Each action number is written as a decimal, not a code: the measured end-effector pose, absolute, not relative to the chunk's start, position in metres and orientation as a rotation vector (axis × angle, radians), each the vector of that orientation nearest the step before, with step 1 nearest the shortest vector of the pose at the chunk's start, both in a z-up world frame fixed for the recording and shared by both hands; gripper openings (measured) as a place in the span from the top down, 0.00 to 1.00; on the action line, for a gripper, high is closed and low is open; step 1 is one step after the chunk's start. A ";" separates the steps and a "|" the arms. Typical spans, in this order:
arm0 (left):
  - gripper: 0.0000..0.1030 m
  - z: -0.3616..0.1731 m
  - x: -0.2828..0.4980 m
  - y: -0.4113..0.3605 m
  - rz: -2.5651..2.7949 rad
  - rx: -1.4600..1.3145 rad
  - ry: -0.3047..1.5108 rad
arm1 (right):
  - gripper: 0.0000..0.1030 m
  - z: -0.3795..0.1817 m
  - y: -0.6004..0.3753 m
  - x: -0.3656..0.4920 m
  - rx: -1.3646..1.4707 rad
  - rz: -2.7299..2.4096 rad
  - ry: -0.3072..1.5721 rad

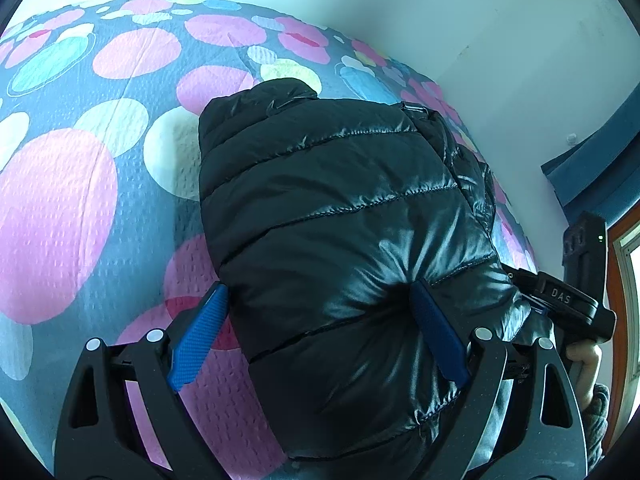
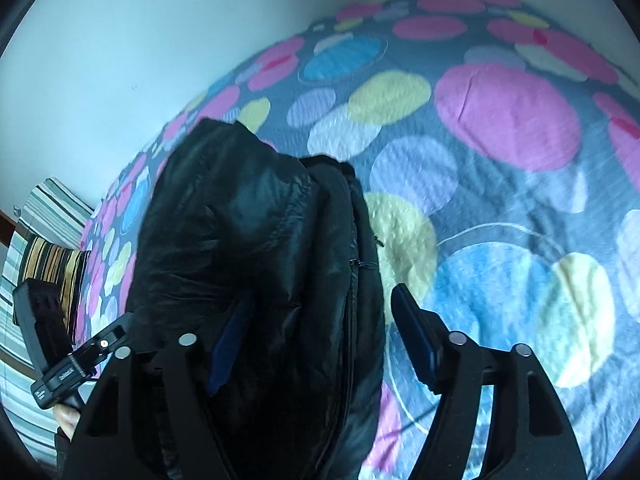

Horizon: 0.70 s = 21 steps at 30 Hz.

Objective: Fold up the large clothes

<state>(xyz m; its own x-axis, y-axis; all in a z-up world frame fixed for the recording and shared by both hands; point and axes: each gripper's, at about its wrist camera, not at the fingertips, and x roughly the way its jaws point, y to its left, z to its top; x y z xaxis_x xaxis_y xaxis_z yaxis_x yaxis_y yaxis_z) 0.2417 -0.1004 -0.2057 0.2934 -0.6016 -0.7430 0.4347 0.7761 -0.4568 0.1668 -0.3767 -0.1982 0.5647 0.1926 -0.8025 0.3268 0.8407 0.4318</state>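
A shiny black quilted puffer jacket [image 1: 340, 208] lies folded into a thick bundle on the bed. My left gripper [image 1: 320, 332] is open, its blue pads wide apart; the right pad presses into the jacket's near end and the left pad sits beside its edge. In the right wrist view the jacket [image 2: 248, 240] shows its zipper side. My right gripper [image 2: 320, 336] is open, with the jacket's edge lying between its pads. The right gripper also shows in the left wrist view [image 1: 568, 300], at the jacket's right side.
The bedspread [image 1: 80, 184] is grey with large pink, white, blue and yellow circles; it also shows in the right wrist view [image 2: 500, 160]. A pale wall [image 1: 480, 20] runs behind the bed. A striped pillow [image 2: 52, 264] lies at the left. A window frame [image 1: 624, 264] stands at the right.
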 end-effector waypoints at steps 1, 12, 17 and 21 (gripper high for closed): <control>0.12 -0.206 0.242 -0.101 -0.697 -0.180 1.070 | 0.29 -0.201 -0.378 0.169 0.599 -0.080 0.987; 0.12 -0.208 0.244 -0.105 -0.705 -0.177 1.068 | 0.26 -0.208 -0.379 0.174 0.655 -0.015 0.981; 0.12 -0.210 0.245 -0.106 -0.705 -0.174 1.071 | 0.24 -0.223 -0.377 0.179 0.695 0.006 0.994; 0.12 -0.209 0.245 -0.107 -0.710 -0.170 1.066 | 0.24 -0.224 -0.378 0.178 0.711 0.015 0.983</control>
